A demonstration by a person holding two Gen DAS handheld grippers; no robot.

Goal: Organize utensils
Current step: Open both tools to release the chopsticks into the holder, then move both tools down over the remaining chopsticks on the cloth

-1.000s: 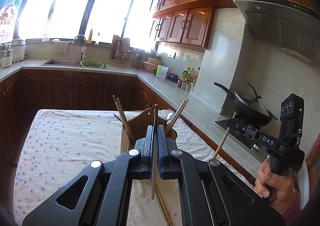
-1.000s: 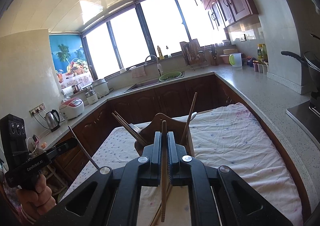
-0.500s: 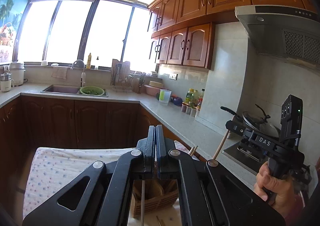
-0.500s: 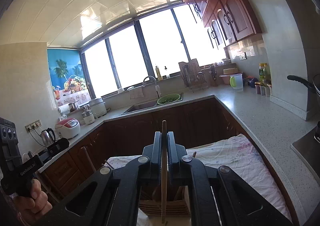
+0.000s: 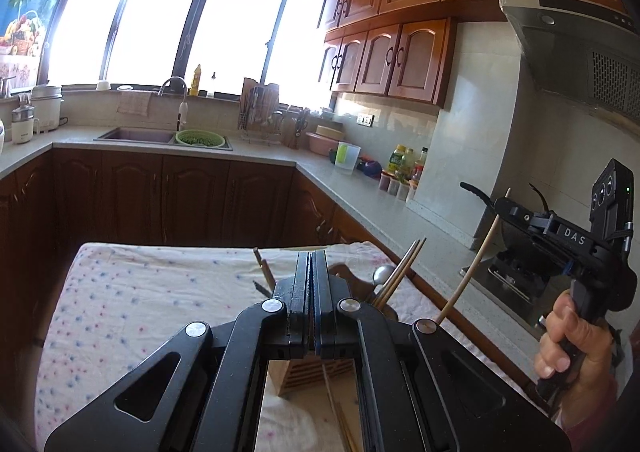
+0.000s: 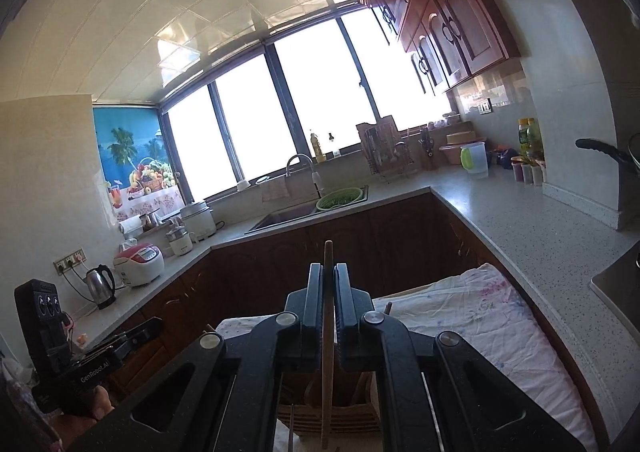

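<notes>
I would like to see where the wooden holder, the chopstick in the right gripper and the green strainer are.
wooden holder [image 5: 304, 376]: left wrist view, its slatted front wall.
chopstick [image 6: 328, 384]: right wrist view, shaft below the jaws.
green strainer [image 5: 199, 138]: left wrist view, its rim.

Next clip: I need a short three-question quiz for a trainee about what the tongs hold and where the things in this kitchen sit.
1. True or false: the right tongs are open and empty.
2. Multiple choice: the wooden utensil holder stands on A) a shelf, B) the spotted tablecloth, C) a chair.
3. Short answer: what green item sits at the sink?

Key:
1. False. They are shut on a chopstick.
2. B.
3. A colander.
</notes>
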